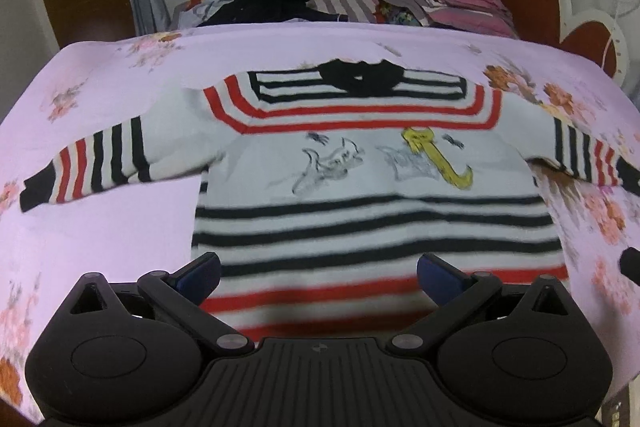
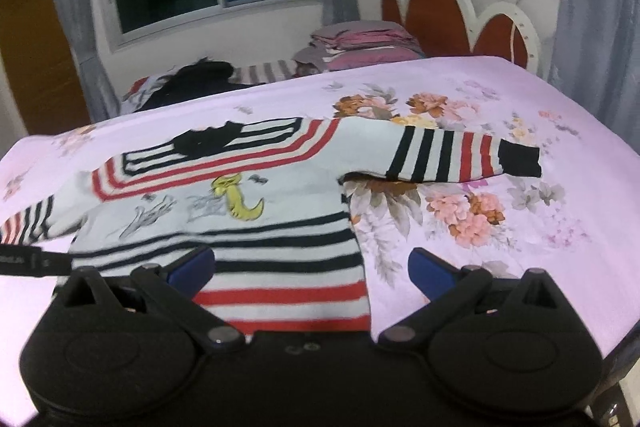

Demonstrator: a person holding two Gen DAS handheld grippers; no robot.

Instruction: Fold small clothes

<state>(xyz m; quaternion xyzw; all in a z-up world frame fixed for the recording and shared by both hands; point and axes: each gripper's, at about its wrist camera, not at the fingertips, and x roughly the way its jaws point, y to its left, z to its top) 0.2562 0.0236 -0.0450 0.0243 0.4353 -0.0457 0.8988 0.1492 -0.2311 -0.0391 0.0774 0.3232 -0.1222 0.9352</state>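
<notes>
Sweater, a small knitted one, lies flat and spread out on the pink flowered sheet, both sleeves stretched straight out to the sides. Its knit is white, banded with black and red stripes across the hem, cuffs and squared yoke, with a black collar at the top and a yellow figure among grey sketchy drawings on the chest. The fabric looks soft and slightly rumpled near the left shoulder.

The left gripper hovers over the hem with its blue-padded fingers spread wide, holding nothing. The right gripper is likewise released, its jaws well apart above the hem's right corner, one finger over the stripes and the other over bare sheet.

Beyond the sheet's far edge sit a dark heap of clothes and a folded stack of pink and grey cloth. A scalloped headboard, red-brown panels rimmed in white, stands to the right.
</notes>
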